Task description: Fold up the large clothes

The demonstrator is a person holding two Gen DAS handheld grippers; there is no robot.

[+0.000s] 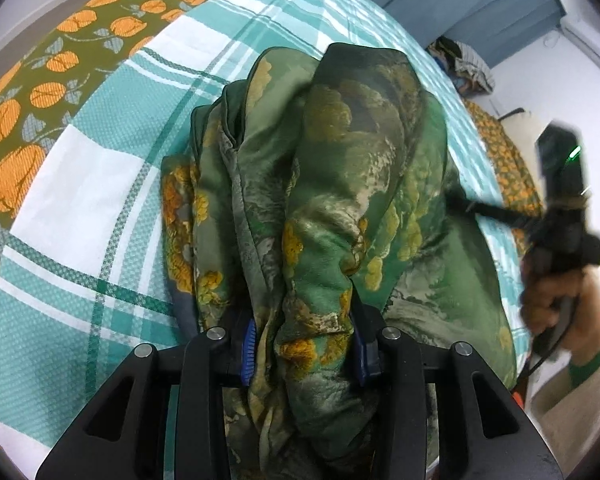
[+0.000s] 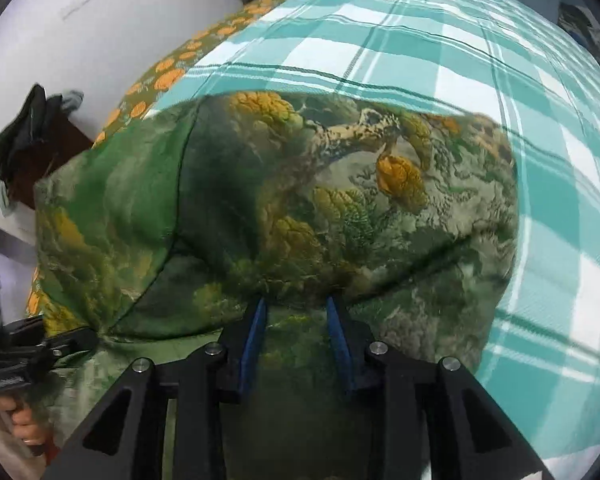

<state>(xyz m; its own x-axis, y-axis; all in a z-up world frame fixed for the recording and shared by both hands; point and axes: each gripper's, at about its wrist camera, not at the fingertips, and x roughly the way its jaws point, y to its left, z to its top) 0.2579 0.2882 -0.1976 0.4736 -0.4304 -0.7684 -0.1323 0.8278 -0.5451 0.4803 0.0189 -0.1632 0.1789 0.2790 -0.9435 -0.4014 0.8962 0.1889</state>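
Garment (image 1: 340, 200) on plaid bedspread (image 1: 100, 200) — clamped in left hand-held gripper (image 1: 304, 348), right hand-held gripper (image 2: 296, 340).

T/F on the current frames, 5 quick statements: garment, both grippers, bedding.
1. The left gripper has bunched green printed garment between its blue pads. True.
2. The right gripper is empty and clear of the garment. False: garment fabric sits between its fingers too.
3. The garment lies over a teal and white plaid sheet. True.
4. The garment is plain white. False: it is green with yellow-orange and grey print.
5. An olive cover with orange flowers shows beyond the plaid sheet. True.
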